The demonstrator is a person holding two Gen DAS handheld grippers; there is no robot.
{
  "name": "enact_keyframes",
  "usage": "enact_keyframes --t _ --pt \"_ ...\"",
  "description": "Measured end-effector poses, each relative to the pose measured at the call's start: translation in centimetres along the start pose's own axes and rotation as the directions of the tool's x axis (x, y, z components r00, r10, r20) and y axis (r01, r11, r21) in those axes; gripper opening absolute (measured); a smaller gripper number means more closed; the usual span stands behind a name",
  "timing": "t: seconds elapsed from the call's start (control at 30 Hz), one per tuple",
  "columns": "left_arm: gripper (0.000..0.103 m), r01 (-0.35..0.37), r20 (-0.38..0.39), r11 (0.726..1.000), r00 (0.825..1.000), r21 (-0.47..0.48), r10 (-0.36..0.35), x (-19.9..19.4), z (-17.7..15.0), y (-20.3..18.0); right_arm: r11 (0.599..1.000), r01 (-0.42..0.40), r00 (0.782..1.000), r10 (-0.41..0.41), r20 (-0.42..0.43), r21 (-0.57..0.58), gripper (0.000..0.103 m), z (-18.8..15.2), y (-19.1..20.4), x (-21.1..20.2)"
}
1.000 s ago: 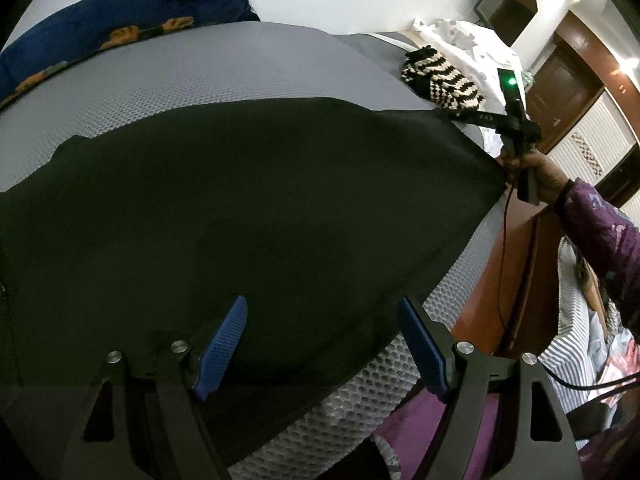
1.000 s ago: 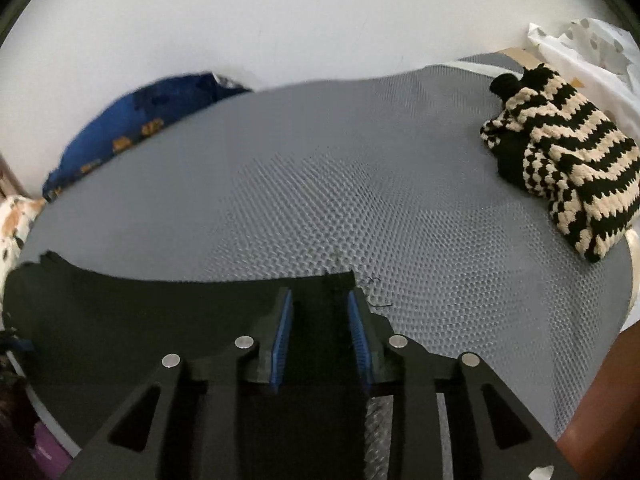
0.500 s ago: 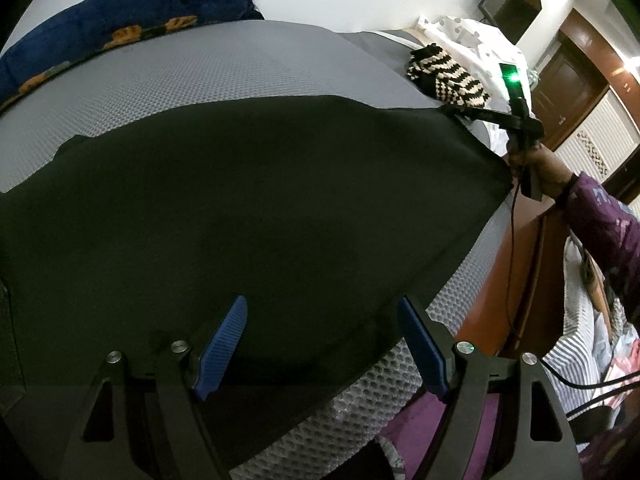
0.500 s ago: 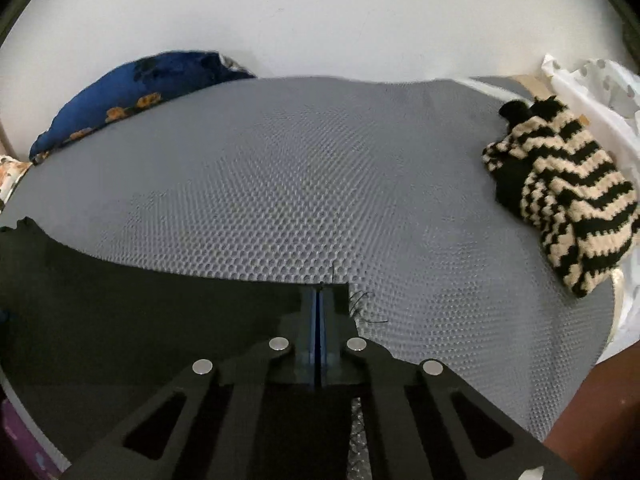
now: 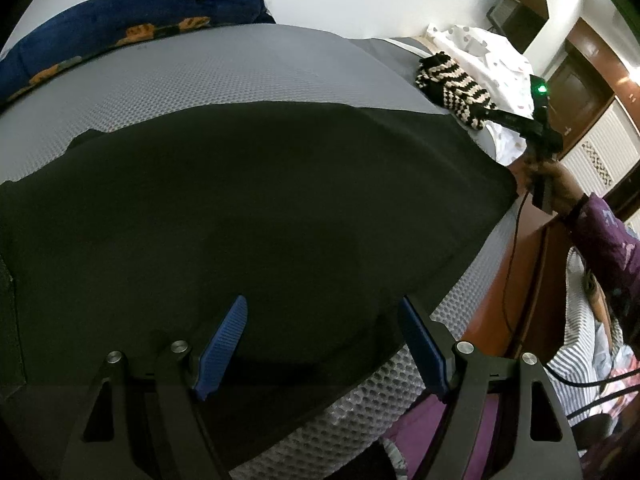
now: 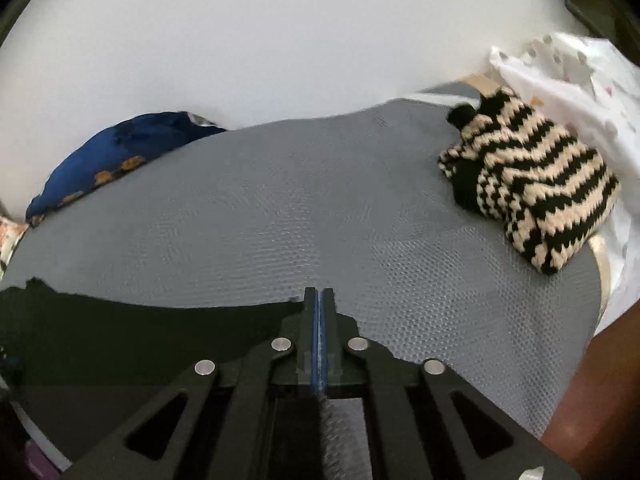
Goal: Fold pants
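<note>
Black pants (image 5: 260, 208) lie spread flat on a grey mesh mattress (image 5: 200, 80). My left gripper (image 5: 323, 304) hovers open over their near edge, blue pads wide apart with only flat cloth below them. In the right wrist view my right gripper (image 6: 319, 300) is shut on the far right corner of the pants (image 6: 140, 336), and the black cloth runs off to the left from the pads. The left wrist view shows that right gripper (image 5: 490, 113) at the pants' far corner, held by a hand (image 5: 560, 188) in a purple sleeve.
A black-and-cream striped knit (image 6: 528, 188) lies at the mattress's far right, with a white dotted cloth (image 6: 580, 80) behind it. A blue patterned pillow (image 6: 120, 152) rests against the white wall at the far left. The wooden bed frame (image 5: 520, 280) borders the right side.
My right gripper's jaws closed on the pants corner, then rose a little with it. The left gripper has stayed where it was, still open.
</note>
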State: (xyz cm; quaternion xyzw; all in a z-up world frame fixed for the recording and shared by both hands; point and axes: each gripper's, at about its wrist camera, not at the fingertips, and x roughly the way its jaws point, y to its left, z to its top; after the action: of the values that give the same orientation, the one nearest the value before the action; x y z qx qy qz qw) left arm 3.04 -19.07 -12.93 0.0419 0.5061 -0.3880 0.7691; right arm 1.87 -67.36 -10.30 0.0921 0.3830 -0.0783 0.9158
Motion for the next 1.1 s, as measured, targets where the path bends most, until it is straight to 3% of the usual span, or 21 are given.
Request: enact_keyframes --t 0.1,0.17,0.2,0.23,0.27,0.3,0.37,0.4,0.43,0.5,0.53,0.63,0.67,0.7,0.77,0.9,1.03,1.1 --pt "0.08 -0.001 -0.007 1.0 1.0 0.019 0.001 0.2 -0.1 -0.2 0.995 -0.086 0.996 0.087 0.016 -0.043 0.01 -0.4 2.6 -1.1" --pt "0.08 -0.004 -0.011 0.999 1.0 0.045 0.004 0.1 -0.3 -0.6 0.992 -0.102 0.994 0.1 -0.037 -0.079 0.03 -1.6 4.2 -0.4" --pt "0.08 0.003 -0.016 0.999 1.0 0.05 -0.002 0.1 -0.4 -0.7 0.991 -0.099 0.991 0.09 -0.1 -0.091 0.037 -2.4 4.6 0.7" --pt "0.08 0.013 -0.021 0.999 1.0 0.051 -0.012 -0.1 -0.5 -0.7 0.993 -0.05 0.985 0.03 -0.169 -0.11 0.035 -3.4 4.9 1.8" --pt "0.08 0.023 -0.019 0.999 1.0 0.048 -0.022 -0.5 -0.6 -0.7 0.993 -0.018 0.985 -0.002 -0.174 -0.114 0.035 -4.1 5.0 1.9" --pt "0.08 0.021 0.004 0.999 1.0 0.044 -0.021 -1.3 -0.8 -0.6 0.997 -0.024 0.993 0.015 -0.121 -0.073 0.031 -4.2 5.0 0.6" --pt "0.08 0.033 0.051 0.999 0.998 0.036 -0.035 -2.8 -1.2 -0.5 0.991 -0.124 0.992 0.124 0.0 0.048 0.031 -4.6 5.8 -3.2" --pt "0.08 0.054 0.057 0.998 0.997 0.025 -0.055 -3.4 -1.4 -0.3 0.976 -0.2 0.98 0.198 0.039 0.081 0.031 -5.0 6.8 -4.8" --pt "0.08 0.088 0.064 0.996 0.994 -0.004 -0.088 -4.0 -1.9 -0.1 0.946 -0.304 0.952 0.297 0.067 0.117 0.031 -5.7 8.3 -6.1" --pt "0.08 0.114 0.085 0.992 0.99 -0.046 -0.109 -4.7 -2.6 0.3 0.868 -0.47 0.882 0.455 0.119 0.162 0.031 -7.8 11.9 -7.9" --pt "0.08 0.128 0.084 0.989 0.989 -0.078 -0.121 -4.8 -3.2 0.6 0.826 -0.535 0.845 0.525 0.103 0.177 0.031 -9.3 14.7 -8.2" --pt "0.08 0.155 0.074 0.978 0.986 -0.14 -0.146 -4.3 -4.3 1.2 0.777 -0.594 0.799 0.6 0.037 0.209 0.03 -12.2 20.1 -7.1" --pt "0.08 0.151 0.074 0.976 0.987 -0.157 -0.141 -4.2 -4.7 1.4 0.772 -0.598 0.793 0.609 0.016 0.214 0.03 -12.9 21.5 -6.6" --pt "0.079 0.152 0.075 0.974 0.987 -0.167 -0.141 -4.2 -4.7 1.5 0.78 -0.586 0.799 0.601 -0.005 0.22 0.03 -13.5 22.6 -6.0" --pt "0.079 0.151 0.1 0.971 0.986 -0.183 -0.134 -4.8 -4.8 1.9 0.763 -0.591 0.786 0.618 -0.028 0.262 0.028 -14.3 23.8 -4.6" --pt "0.079 0.119 0.143 0.977 0.985 -0.179 -0.094 -5.6 -4.8 2.2 0.799 -0.539 0.815 0.575 -0.073 0.266 0.028 -14.3 24.4 -3.3" --pt "0.079 0.19 0.128 0.949 0.978 -0.251 -0.162 -4.9 -5.4 3.2 0.834 -0.462 0.853 0.51 -0.105 0.301 0.028 -14.7 24.5 -2.3" --pt "0.079 0.21 0.131 0.938 0.975 -0.275 -0.179 -4.9 -5.7 3.7 0.824 -0.448 0.849 0.513 -0.125 0.346 0.027 -15.5 24.1 -2.1"
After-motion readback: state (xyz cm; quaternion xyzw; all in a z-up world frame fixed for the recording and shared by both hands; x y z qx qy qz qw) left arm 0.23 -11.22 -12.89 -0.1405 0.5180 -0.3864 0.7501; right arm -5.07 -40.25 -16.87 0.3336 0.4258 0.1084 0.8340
